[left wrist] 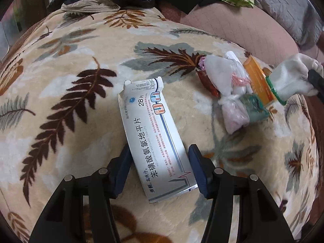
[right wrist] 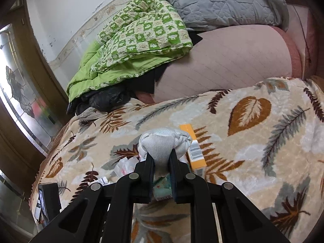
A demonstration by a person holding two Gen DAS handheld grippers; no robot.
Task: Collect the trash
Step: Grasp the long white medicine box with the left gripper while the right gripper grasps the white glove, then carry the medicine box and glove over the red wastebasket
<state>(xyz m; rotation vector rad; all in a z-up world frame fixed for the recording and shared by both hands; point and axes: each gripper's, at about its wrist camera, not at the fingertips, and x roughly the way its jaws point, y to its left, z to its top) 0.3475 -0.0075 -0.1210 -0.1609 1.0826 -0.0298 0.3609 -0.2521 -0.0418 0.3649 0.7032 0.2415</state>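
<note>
A white medicine box [left wrist: 154,137] with blue print lies flat on the leaf-patterned blanket [left wrist: 70,81]. My left gripper [left wrist: 160,158] stands over its near half, one finger at each long edge; I see no firm squeeze. A balled white knit glove [right wrist: 162,143] with a green cuff is clamped in my right gripper [right wrist: 161,156], lifted a little off the blanket. The left wrist view shows that same glove [left wrist: 291,77] at the right. Under it lie an orange box [right wrist: 193,151], clear knotted plastic bags [left wrist: 228,77], a teal packet [left wrist: 257,107] and a red wrapper [left wrist: 208,83].
A green checked quilt [right wrist: 137,34] and a grey pillow [right wrist: 218,2] are piled at the back over a pink mattress [right wrist: 222,64]. Black crumpled fabric [right wrist: 105,99] lies under the quilt. A glazed wooden door [right wrist: 20,85] stands at the left, and a black device [right wrist: 48,198] sits at the blanket's edge.
</note>
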